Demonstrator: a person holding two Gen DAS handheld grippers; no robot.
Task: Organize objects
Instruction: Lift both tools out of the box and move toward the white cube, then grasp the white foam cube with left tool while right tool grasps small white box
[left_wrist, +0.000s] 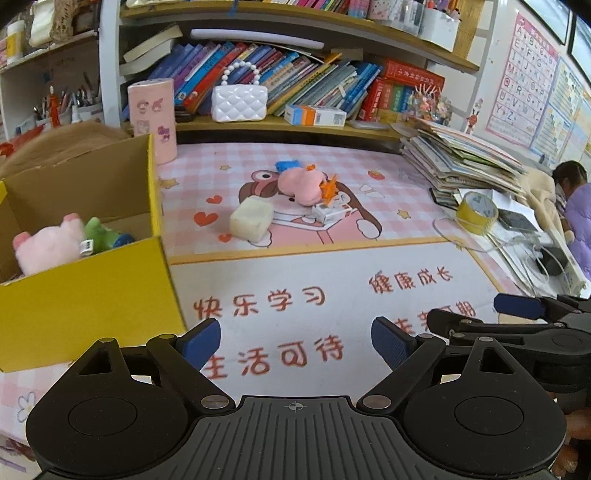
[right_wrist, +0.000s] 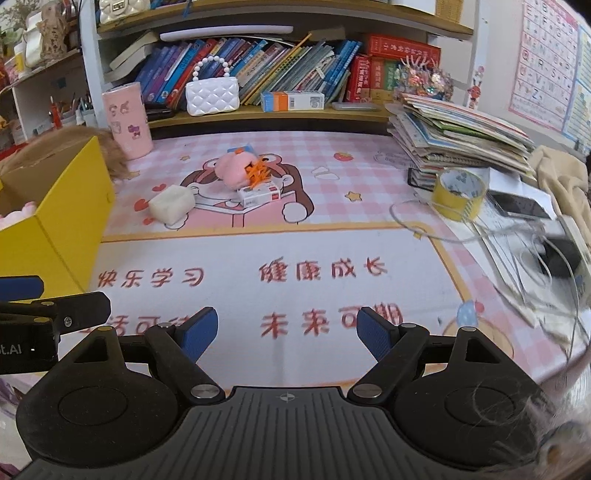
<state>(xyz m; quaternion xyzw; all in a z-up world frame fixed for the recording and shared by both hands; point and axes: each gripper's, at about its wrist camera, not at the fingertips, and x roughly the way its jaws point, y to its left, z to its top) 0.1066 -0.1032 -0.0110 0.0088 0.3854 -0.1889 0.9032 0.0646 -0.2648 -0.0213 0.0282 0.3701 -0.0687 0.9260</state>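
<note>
A small pile lies mid-mat: a pink plush (left_wrist: 298, 184) (right_wrist: 233, 169) with an orange spiky piece (left_wrist: 328, 189) (right_wrist: 257, 172), a white carton (left_wrist: 330, 211) (right_wrist: 258, 194), a blue item (left_wrist: 287, 165) behind, and a cream foam block (left_wrist: 252, 220) (right_wrist: 171, 207) to its left. The yellow cardboard box (left_wrist: 85, 291) (right_wrist: 62, 225) at left holds a pink plush (left_wrist: 48, 243) and a green toy (left_wrist: 99, 230). My left gripper (left_wrist: 295, 341) is open and empty over the mat's near part. My right gripper (right_wrist: 288, 332) is open and empty too, beside it on the right.
A pink cylinder (left_wrist: 152, 118) stands behind the box. A book stack (left_wrist: 461, 155), a yellow tape roll (left_wrist: 476, 210) (right_wrist: 460, 194), cables and a phone crowd the right edge. A shelf with books and a white purse (left_wrist: 239, 101) closes the back. A person (left_wrist: 576, 214) sits at far right.
</note>
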